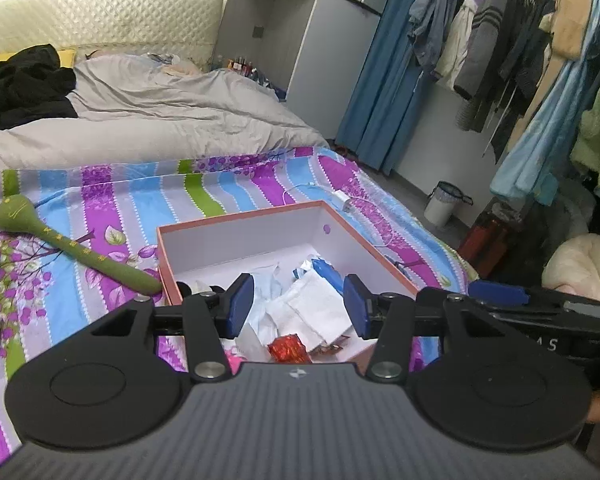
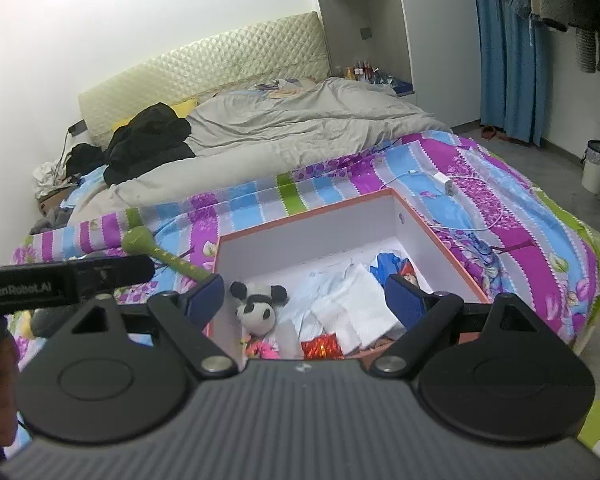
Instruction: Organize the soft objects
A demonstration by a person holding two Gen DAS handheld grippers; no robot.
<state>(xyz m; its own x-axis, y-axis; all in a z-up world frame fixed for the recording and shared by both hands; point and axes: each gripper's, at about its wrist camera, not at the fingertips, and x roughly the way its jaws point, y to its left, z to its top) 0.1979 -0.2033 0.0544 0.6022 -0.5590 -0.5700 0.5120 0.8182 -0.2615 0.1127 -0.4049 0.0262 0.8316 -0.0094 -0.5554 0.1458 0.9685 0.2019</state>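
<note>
An orange-rimmed white box (image 1: pixel 236 216) (image 2: pixel 308 210) sits on the striped bedsheet. Inside lie a panda plush (image 2: pixel 258 306), white cloths (image 1: pixel 312 312) (image 2: pixel 356 308), a blue item (image 2: pixel 388 262) and a red shiny wrapper (image 1: pixel 289 349) (image 2: pixel 322 347). A green snake-like soft toy (image 1: pixel 72 246) (image 2: pixel 156 252) lies on the sheet left of the box. My left gripper (image 1: pixel 298 304) is open and empty above the box's near end. My right gripper (image 2: pixel 306 298) is open and empty over the box too. The other gripper shows at the edge of each view.
A grey duvet (image 1: pixel 140 112) and black clothes (image 1: pixel 24 84) lie at the bed's head. A white charger and cable (image 2: pixel 448 186) rest on the sheet beyond the box. Hanging clothes (image 1: pixel 520 60) and a white bin (image 1: pixel 442 204) stand right of the bed.
</note>
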